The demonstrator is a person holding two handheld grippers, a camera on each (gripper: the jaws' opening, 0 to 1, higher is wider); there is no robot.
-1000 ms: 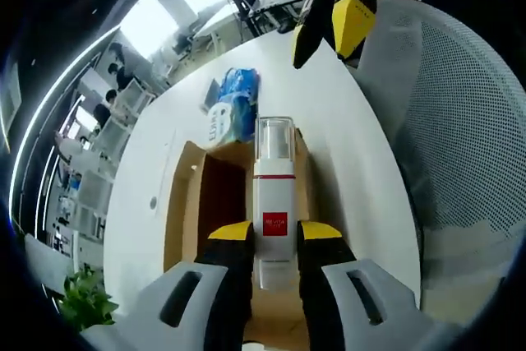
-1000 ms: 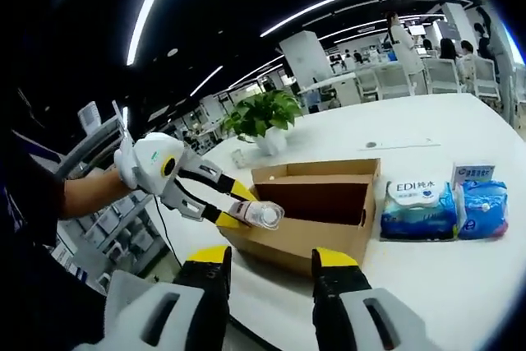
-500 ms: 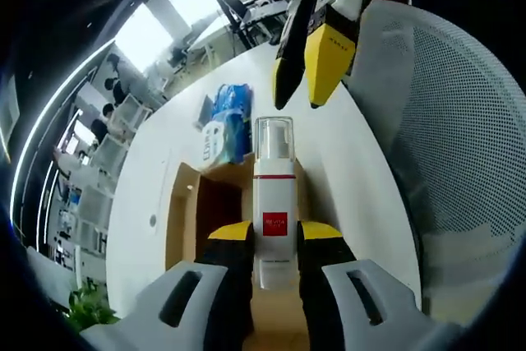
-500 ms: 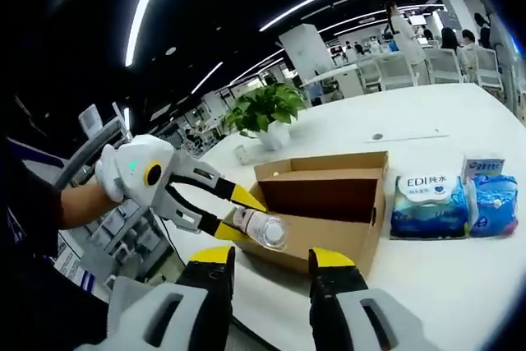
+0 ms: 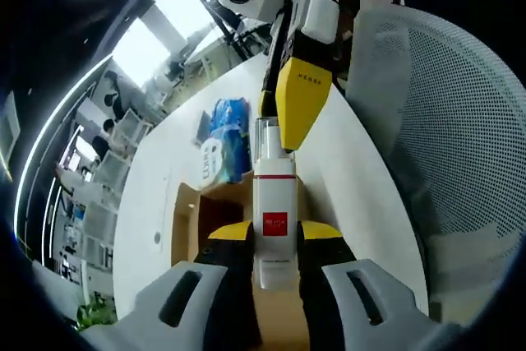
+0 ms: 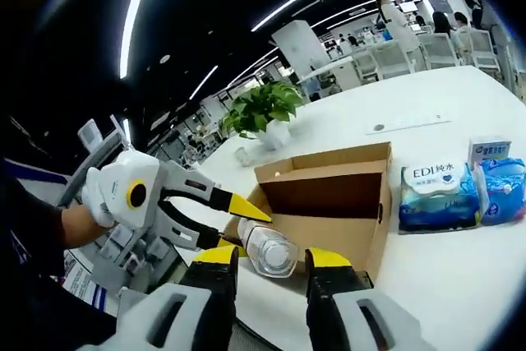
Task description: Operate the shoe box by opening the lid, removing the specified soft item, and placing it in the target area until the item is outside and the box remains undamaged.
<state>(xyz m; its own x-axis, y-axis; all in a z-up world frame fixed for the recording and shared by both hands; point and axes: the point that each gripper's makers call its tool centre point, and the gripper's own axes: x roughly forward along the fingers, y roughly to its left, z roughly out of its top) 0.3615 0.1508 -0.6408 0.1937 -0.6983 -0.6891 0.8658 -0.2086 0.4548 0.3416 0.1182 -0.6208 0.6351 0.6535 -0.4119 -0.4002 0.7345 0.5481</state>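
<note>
In the left gripper view we see the left gripper closed on a white pump bottle with a red label and a clear cap, its yellow-tipped jaws pressing the lower body from both sides. The bottle's long axis runs straight out along the jaws, cap end pointing away from the camera, above the open cardboard shoe box. The box sits on a round white table, whose curved edge sweeps close past the box on the side nearest a white mesh chair; that side leaves little room, while bare tabletop opens out past the box toward the blue wipes packs. The right gripper comes in from above, its jaws parted, one on either side of the bottle's cap end (whether they touch it we cannot tell). In the right gripper view the right gripper stands open with the cap of the bottle in the gap between its tips, and the bottle lies roughly level, pointing toward this camera. The left gripper holds the bottle's far end near the corner of the shoe box, whose lid stands open. The wipes packs lie just beside the box, with wide bare table beyond them and a potted plant near the far edge.
</note>
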